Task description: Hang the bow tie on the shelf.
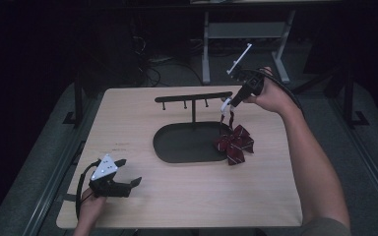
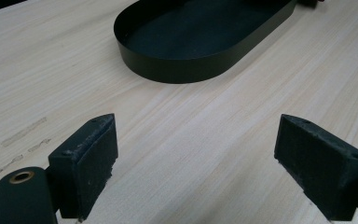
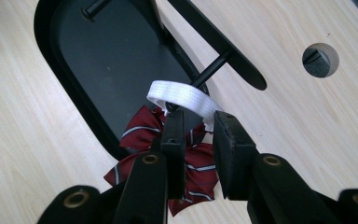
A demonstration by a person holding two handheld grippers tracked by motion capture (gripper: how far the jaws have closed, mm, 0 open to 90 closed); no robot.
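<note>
- The bow (image 1: 234, 143), dark red with thin pale stripes, hangs from a white strap (image 3: 182, 98) and droops over the right end of the black oval tray (image 1: 177, 147), its lower loops touching the tray rim and the worktop (image 1: 197, 196) just beside it.
- The right tool (image 3: 195, 122) is closed on the strap, its two pads pinching the band just above the knot; the strap loop sits near the right-hand peg of the black T-shaped stand (image 1: 193, 97) that rises from the tray.
- The left tool (image 2: 196, 163) is open and holds nothing, resting low over the near left of the worktop, well apart from the bow.
- Handling, as a judgement: the bow looks light, soft cloth that sags and swings freely, so it will not hold any pose by itself. The flat woven strap is the firmer part and the sensible place to take hold; gripping the loops would crush them.
- Not fragile, but the strap is narrow and smooth, so it could slip or twist between the pads.
- Direction: the strap-to-bow line runs roughly vertical, strap up, bow down. The bow's own long axis, loop to loop, lies about level, slightly tilted across the tray's end.
</note>
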